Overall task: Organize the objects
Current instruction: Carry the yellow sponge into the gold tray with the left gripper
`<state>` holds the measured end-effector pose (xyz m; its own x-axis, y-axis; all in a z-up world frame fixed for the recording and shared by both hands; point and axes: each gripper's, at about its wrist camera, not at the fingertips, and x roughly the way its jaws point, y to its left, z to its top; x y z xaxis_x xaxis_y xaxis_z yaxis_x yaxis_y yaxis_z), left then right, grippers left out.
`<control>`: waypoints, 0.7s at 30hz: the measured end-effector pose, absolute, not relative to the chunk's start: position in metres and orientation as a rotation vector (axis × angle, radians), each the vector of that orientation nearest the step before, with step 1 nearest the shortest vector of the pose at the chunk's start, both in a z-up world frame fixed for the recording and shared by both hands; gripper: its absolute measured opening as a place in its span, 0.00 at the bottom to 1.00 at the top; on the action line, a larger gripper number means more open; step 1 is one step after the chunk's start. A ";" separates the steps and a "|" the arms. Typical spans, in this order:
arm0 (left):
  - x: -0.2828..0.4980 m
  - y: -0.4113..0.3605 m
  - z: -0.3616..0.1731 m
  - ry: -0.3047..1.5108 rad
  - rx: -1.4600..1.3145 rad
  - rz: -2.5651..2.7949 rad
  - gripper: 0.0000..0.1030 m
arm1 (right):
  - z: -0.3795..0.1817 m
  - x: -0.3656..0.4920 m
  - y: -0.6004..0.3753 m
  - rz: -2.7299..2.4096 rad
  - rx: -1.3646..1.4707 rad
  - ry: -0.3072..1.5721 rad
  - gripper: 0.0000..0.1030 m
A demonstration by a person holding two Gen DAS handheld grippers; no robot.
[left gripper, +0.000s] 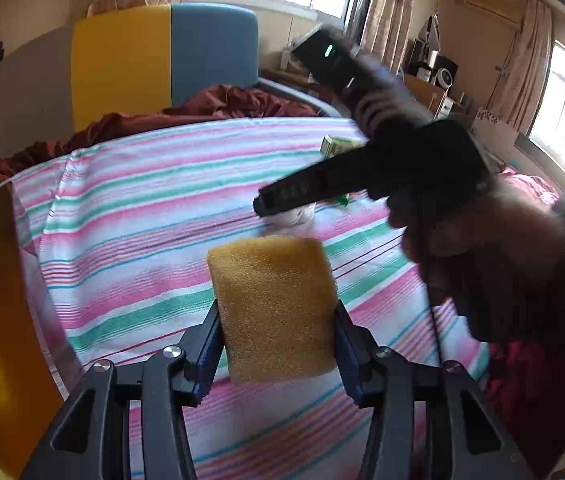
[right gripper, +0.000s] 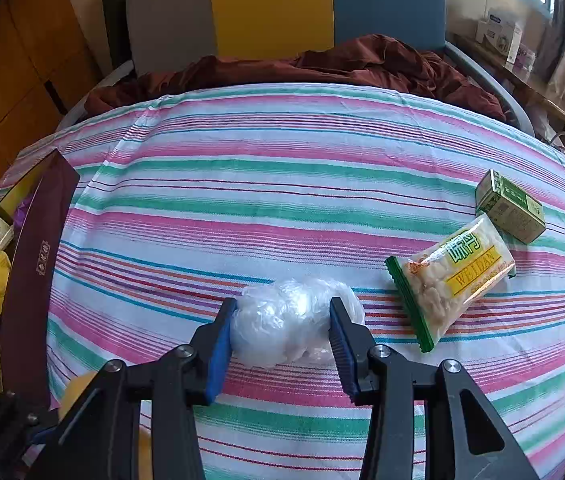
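Note:
My left gripper (left gripper: 277, 312) is shut on a yellow sponge (left gripper: 274, 280) and holds it upright above the striped bed sheet (left gripper: 142, 220). In the right wrist view my right gripper (right gripper: 282, 308) points down at the bed, shut on a crumpled clear plastic bag (right gripper: 286, 328) that rests on the sheet; both blue pads press its sides. The left wrist view shows that gripper blurred beyond the sponge, with the person's hand (left gripper: 462, 240) on it and a bit of the plastic bag (left gripper: 298, 218) under its finger. A sliver of the sponge (right gripper: 78, 392) shows at the lower left.
A green-edged snack packet (right gripper: 450, 276) and a small green box (right gripper: 510, 208) lie on the striped sheet (right gripper: 282, 180) to the right. A maroon box (right gripper: 38, 264) holding several items stands at the bed's left edge. A dark red blanket (right gripper: 322, 64) is bunched at the headboard.

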<state>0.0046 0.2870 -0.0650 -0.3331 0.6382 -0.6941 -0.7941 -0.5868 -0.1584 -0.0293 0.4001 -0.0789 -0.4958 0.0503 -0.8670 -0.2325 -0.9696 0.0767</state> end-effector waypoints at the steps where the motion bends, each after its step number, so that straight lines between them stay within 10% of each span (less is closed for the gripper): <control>1: 0.007 0.282 -0.057 0.251 -0.911 2.009 0.49 | -0.079 -0.029 0.399 2.570 -1.480 0.266 0.44; 21: -0.152 0.116 -0.012 -0.198 -1.194 2.294 0.49 | -0.081 -0.030 0.386 2.559 -1.487 0.137 0.44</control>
